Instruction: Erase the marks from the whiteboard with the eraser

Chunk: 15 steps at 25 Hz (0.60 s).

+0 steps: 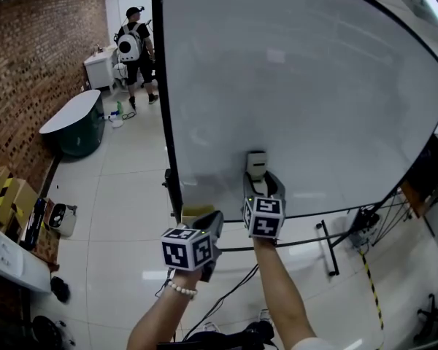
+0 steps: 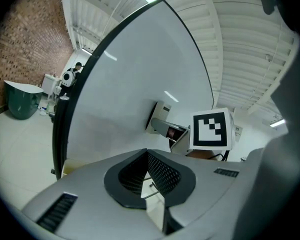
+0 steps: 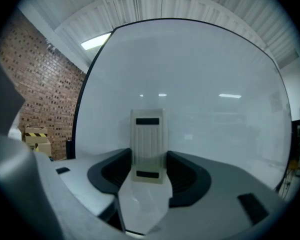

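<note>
Right hand-held gripper (image 3: 148, 158) clamps eraser (image 3: 149, 134) against whiteboard (image 3: 205, 79).

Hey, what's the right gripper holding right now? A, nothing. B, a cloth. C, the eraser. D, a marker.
C: the eraser sits clamped in the right gripper, held flat against the whiteboard.

No words, numbers or brand names can be read anywhere. The only printed patterns are black-and-white square markers on the white cube (image 1: 186, 249) of the left gripper (image 1: 213, 221) and on that of the right gripper (image 1: 258, 184).
</note>
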Each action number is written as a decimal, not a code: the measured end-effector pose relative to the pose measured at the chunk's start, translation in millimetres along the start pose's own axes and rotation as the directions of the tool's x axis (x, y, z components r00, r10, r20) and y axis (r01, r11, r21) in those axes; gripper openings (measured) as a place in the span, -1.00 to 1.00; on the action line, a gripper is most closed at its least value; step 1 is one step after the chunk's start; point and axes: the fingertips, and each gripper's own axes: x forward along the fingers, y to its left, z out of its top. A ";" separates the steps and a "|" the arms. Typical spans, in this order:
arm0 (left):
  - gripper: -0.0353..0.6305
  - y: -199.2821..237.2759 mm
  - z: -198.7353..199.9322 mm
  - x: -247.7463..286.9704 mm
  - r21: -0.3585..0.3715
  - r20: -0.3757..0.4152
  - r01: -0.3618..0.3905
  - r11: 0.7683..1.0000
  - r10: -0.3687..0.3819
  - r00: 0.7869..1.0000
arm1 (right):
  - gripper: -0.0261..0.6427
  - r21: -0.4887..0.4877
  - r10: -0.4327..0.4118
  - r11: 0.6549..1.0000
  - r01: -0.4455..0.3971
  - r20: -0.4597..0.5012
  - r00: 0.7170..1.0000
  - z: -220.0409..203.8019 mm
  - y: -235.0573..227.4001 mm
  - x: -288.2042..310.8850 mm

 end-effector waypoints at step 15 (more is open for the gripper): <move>-0.93 96.5 1.3 -74.0 -0.093 0.046 -0.146 0.985 0.151 0.988 | -0.17 0.036 0.108 0.993 -0.108 0.015 0.994 -1.0 145.6 22.9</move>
